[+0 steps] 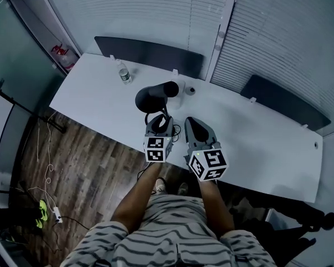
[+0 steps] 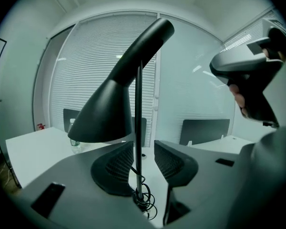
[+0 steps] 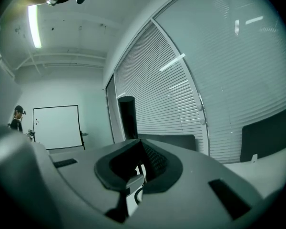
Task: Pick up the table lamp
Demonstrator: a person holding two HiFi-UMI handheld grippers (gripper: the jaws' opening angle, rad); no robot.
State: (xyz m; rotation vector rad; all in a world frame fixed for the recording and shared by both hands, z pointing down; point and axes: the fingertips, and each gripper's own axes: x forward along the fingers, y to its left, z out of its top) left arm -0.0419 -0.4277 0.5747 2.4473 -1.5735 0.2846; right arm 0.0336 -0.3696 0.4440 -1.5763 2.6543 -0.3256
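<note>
Straddling the stem [image 2: 138,104] of the table lamp [image 2: 109,113] on the tabletop [image 2: 33,151], your left claw [image 2: 144,151] stands released; the grasp is pending, so clench on that stem, then lift steadily.

A long white table [image 1: 256,132] runs along slatted blinds [image 1: 156,10]. A left dark panel [image 1: 150,53] and a right dark panel [image 1: 284,109] stand at its far edge. A clear water bottle [image 1: 124,74] stands upright near the left one. Cables [image 1: 47,174] trail over the wooden floor [image 1: 89,160].
</note>
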